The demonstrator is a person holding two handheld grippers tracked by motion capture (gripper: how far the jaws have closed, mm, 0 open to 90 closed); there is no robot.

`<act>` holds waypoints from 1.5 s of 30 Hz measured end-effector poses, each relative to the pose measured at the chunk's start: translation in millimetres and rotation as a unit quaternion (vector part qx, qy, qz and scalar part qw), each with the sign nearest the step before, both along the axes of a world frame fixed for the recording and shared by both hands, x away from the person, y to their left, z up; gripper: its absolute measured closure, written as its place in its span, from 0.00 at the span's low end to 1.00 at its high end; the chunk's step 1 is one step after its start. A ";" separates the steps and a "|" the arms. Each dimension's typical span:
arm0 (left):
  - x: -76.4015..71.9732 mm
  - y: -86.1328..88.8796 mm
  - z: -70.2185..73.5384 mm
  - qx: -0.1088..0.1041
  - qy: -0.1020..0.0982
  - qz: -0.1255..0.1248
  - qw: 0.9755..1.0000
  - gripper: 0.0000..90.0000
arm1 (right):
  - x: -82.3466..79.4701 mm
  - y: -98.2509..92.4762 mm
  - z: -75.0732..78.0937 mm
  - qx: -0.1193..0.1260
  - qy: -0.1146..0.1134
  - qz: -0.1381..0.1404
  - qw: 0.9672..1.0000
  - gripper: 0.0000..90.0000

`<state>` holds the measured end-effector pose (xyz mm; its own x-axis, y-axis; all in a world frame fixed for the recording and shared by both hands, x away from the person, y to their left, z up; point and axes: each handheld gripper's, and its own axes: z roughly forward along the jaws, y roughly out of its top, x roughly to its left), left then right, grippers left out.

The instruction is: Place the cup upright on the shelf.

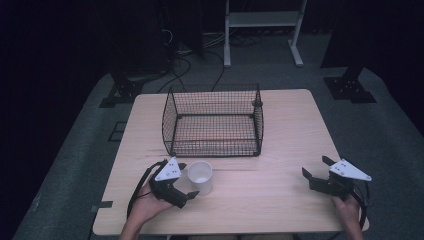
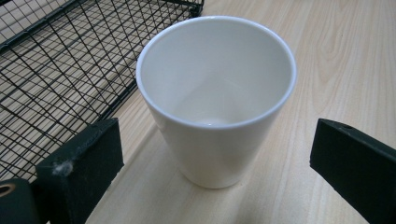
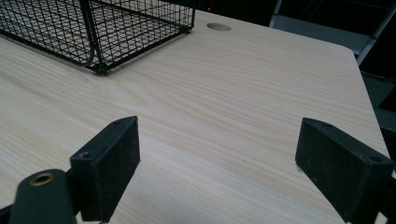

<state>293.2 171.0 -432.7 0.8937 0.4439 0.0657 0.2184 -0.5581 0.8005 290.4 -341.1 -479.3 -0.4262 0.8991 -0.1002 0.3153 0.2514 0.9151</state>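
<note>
1. Dark room w/ grey floor, cables and a metal stand leg at the back; pale wood tabletop [image 1: 280, 200] in the middle, lit from above.
2. Black wire basket [image 1: 213, 121] sits on the far half of the tabletop, empty as far as I can see.
3. White cup [image 1: 200, 176] stands upright, mouth up, on the near-left part, just in front of the basket's near wall, not touching it. Empty inside per the left gripper view [image 2: 217, 93].
4. Left hand-held gripper [image 1: 183, 180] is right at the cup: jaws spread wide, one on each side of the cup body, gaps visible both sides, so no contact yet.
5. Right hand-held gripper [image 1: 316, 168] is well apart, over bare wood at the near-right; jaws spread, nothing between them. Right gripper view shows basket corner [image 3: 100, 28] farther off.
6. Handling, my guess: glazed ceramic, so stiff, smooth, prob. slippery, moderately heavy for its size, chips or breaks if dropped or knocked on the wire.
7. Walls taper, narrower at the base, so a pinch low down could let it slide up and out. Better to grip mid to upper body below the rim, pads flat on opposite sides, firm but not hard.
8. No handle seen, so side-wall pinch is the option; rim pinch (one jaw inside) also poss.
9. Likely aim: lift cup, set into basket. Needs to clear the near wall first.
</note>
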 end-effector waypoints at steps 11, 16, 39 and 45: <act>10.2 -4.2 -5.7 0.010 0.016 -0.002 1.000 0.02 | 0.1 0.0 0.0 0.000 0.000 0.000 1.000 0.15; 12.9 -10.1 -6.8 0.012 0.027 -0.011 1.000 0.02 | 0.1 0.1 0.0 0.000 0.001 -0.001 1.000 0.15; 25.9 -27.4 -5.6 0.044 0.044 -0.037 0.997 0.23 | -0.1 0.5 0.0 -0.003 -0.002 0.001 1.000 0.15; 24.7 -29.3 1.2 0.041 0.037 -0.043 0.998 0.24 | -0.2 0.5 0.0 -0.003 -0.003 0.002 1.000 0.15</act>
